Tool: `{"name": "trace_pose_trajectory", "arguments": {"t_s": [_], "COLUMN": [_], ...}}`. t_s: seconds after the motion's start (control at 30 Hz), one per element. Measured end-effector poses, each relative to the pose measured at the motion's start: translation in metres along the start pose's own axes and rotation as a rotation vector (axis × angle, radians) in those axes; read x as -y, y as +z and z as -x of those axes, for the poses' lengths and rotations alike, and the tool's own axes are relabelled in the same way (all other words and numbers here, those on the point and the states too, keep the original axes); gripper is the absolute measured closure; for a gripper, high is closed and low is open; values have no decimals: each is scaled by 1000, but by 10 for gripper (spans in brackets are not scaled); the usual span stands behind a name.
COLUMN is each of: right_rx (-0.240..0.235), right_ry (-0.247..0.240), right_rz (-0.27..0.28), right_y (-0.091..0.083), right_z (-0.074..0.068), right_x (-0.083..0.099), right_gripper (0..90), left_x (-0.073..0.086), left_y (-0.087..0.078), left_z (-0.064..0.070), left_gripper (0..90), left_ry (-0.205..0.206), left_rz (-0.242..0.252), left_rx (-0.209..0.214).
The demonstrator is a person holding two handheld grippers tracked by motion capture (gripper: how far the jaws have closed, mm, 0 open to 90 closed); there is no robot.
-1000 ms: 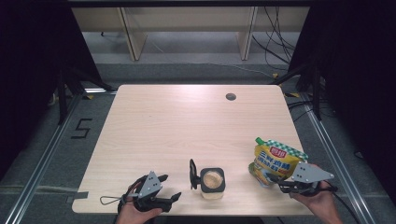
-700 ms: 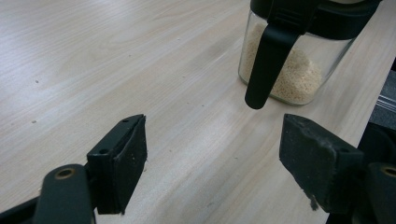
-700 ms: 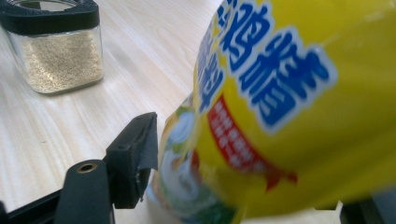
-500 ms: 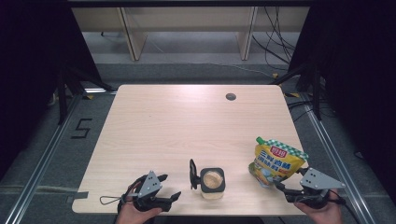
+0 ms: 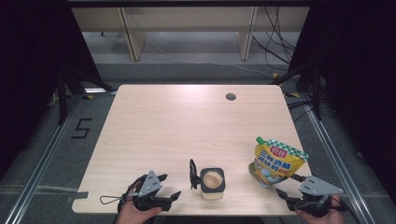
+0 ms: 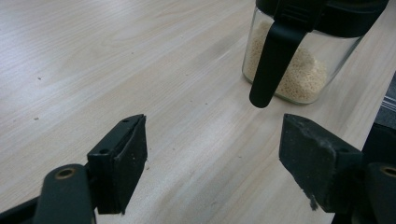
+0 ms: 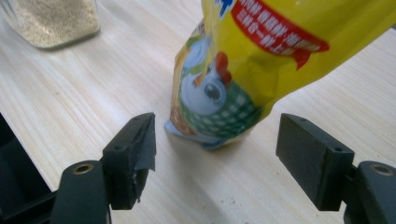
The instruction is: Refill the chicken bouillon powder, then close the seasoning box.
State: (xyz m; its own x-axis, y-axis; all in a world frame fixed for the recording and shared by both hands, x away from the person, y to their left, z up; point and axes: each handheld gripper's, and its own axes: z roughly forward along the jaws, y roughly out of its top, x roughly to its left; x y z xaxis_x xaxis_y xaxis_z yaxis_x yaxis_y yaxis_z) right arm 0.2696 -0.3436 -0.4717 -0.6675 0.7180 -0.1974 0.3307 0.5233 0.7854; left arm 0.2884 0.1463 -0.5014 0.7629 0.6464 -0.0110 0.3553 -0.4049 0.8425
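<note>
A glass jar (image 5: pixel 213 183) of pale grains stands near the table's front edge, its black lid (image 5: pixel 192 174) flipped up on the left side. In the left gripper view the jar (image 6: pixel 299 70) is ahead and to the right, its lid flap (image 6: pixel 275 56) hanging down. My left gripper (image 5: pixel 169 195) rests open left of the jar, with empty jaws (image 6: pixel 212 161). A yellow stand-up pouch (image 5: pixel 275 161) with a chicken picture stands at the front right. My right gripper (image 5: pixel 286 196) is open just in front of the pouch (image 7: pixel 261 60), not touching it (image 7: pixel 215 156).
A small dark round hole (image 5: pixel 230 96) sits in the wooden table (image 5: pixel 187 121) near its far edge. Black frame rails (image 5: pixel 42 158) run along both sides on the floor, and cables (image 5: pixel 280 51) lie behind the table.
My right gripper has drawn back from the pouch toward the table's front right corner. The pouch stands free. The left gripper and the jar have not moved.
</note>
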Motion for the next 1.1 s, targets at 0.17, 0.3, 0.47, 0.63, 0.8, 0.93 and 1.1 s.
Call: {"name": "trace_pose_trajectory", "arguments": {"t_s": [0.17, 0.3, 0.47, 0.63, 0.8, 0.93, 1.1], "right_rx": [-12, -3, -7, 0, 3, 5, 7], "right_ry": [0, -21, -31, -37, -45, -51, -44], "right_rz": [-27, -52, -80, -88, -101, -105, -107], "right_y": [0, 1, 1, 1, 2, 2, 2], "right_z": [-4, -5, -7, -7, -7, -6, -6], "right_x": [2, 4, 5, 6, 6, 6, 6], "right_gripper": [294, 294, 292, 292, 292, 291, 292], "left_x": [0, 1, -1, -3, -6, -13, -20], "left_y": [0, 1, -1, -2, -8, -13, -15], "left_z": [0, 2, 1, 1, 6, 9, 15], "left_gripper": [233, 233, 233, 269, 530, 727, 840], "left_ry": [4, -30, -20, 14, 15, 35, 32], "left_rz": [-1, 7, 10, 6, 35, 66, 71], "left_rx": [0, -4, 4, 11, 38, 40, 46]}}
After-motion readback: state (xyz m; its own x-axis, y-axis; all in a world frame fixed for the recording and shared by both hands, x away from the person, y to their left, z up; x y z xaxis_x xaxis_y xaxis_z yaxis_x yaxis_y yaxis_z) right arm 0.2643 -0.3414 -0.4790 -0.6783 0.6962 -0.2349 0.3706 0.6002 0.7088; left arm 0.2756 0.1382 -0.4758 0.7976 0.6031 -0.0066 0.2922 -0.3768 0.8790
